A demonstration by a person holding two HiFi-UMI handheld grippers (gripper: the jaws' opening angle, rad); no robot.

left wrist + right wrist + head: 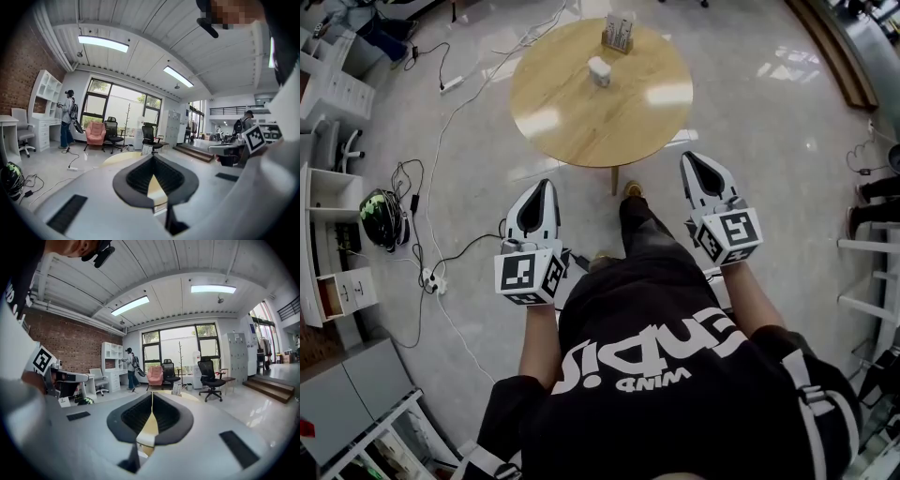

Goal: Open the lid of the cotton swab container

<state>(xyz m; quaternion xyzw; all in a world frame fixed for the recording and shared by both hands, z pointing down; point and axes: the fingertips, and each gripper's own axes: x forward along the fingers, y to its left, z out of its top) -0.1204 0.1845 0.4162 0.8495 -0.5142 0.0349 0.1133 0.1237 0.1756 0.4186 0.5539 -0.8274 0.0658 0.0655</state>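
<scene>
A small white cotton swab container (599, 70) stands with its lid down on the round wooden table (581, 122), well ahead of me. My left gripper (546, 185) and right gripper (691, 159) are held side by side above the floor, short of the table's near edge and pointing toward it. Both are shut, their jaws meeting in a thin line with nothing between them. In the left gripper view the left gripper (153, 157) covers most of the table (123, 158). The right gripper (152, 393) does the same in its own view, and the container is hidden in both.
A card holder (620, 33) stands at the table's far edge. Cables and a power strip (432, 280) trail over the floor at left, near a dark helmet (380, 217) and white shelves (323, 202). A rack (872, 272) stands at right. Office chairs (209, 376) and a standing person (66, 119) are in the distance.
</scene>
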